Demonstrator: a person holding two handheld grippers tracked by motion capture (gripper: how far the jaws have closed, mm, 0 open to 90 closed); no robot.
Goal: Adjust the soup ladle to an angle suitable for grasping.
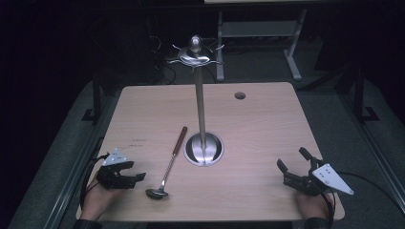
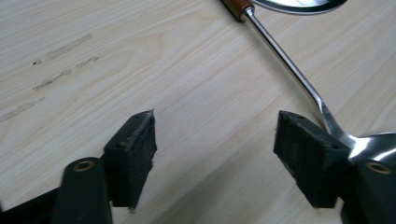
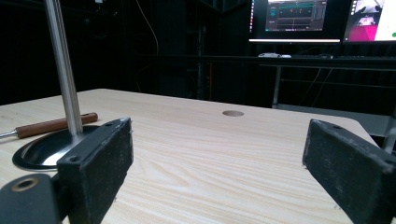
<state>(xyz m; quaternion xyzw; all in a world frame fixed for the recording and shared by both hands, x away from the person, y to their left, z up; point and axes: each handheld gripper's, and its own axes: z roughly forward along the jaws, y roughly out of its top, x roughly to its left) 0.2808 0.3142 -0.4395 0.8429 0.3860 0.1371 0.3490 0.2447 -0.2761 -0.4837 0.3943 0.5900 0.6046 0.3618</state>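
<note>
Lying on the pale wooden tabletop (image 1: 258,143), the steel ladle with a brown wooden handle (image 1: 170,164) sits near-left of the tall steel utensil stand (image 1: 202,114). Left hand-held gripper (image 1: 136,177), jaws spread and empty, hovers just beside its bowl. Right hand-held gripper (image 1: 292,160), also spread, waits well apart.

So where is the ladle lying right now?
In the high view the ladle lies flat on the table's near-left part, bowl beside the open left tongs, wooden handle angled toward the metal stand's base.
</note>
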